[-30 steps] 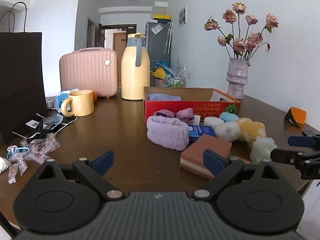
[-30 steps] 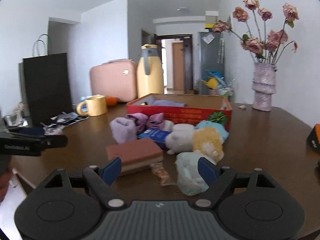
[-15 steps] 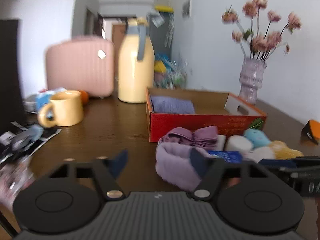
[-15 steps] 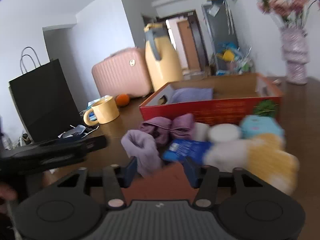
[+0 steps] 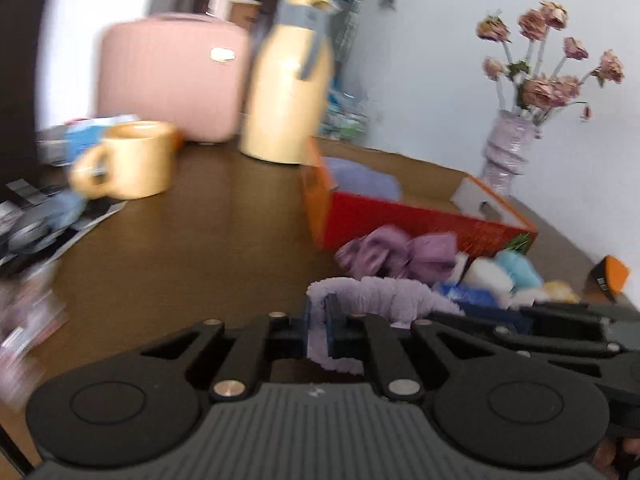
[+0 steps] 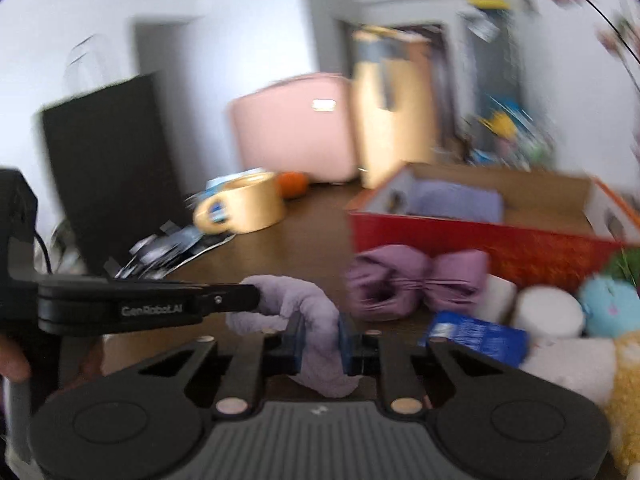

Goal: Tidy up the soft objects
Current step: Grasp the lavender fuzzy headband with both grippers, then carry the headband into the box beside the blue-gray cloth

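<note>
fuzzy lilac headband (image 5: pixel 376 292), just above the dark wooden table (image 5: pixel 192 240), is pinched at opposite ends by the left gripper (image 5: pixel 319 330) and right gripper (image 6: pixel 320 342). behind it lie a purple bow (image 6: pixel 416 280), then a red cardboard box (image 6: pixel 480 240).

My left fingers (image 5: pixel 307 326) hide the end of the fluffy lilac headband (image 5: pixel 384 292) pinched between them, and my right fingers (image 6: pixel 344 340) cover its other end, so I cannot tell how far the cloth reaches past either pad. My right gripper's arm crosses the left view and covers the lower part of the blue packet (image 5: pixel 472 296) and the plush toys (image 5: pixel 516 276). Motion blur smears both views: the print on the red box (image 6: pixel 500 248) is unreadable, and the litter by the black bag (image 6: pixel 108 172) is too smeared to name. The dried flowers (image 6: pixel 616 36) are cut off by the right view's edge.
</note>
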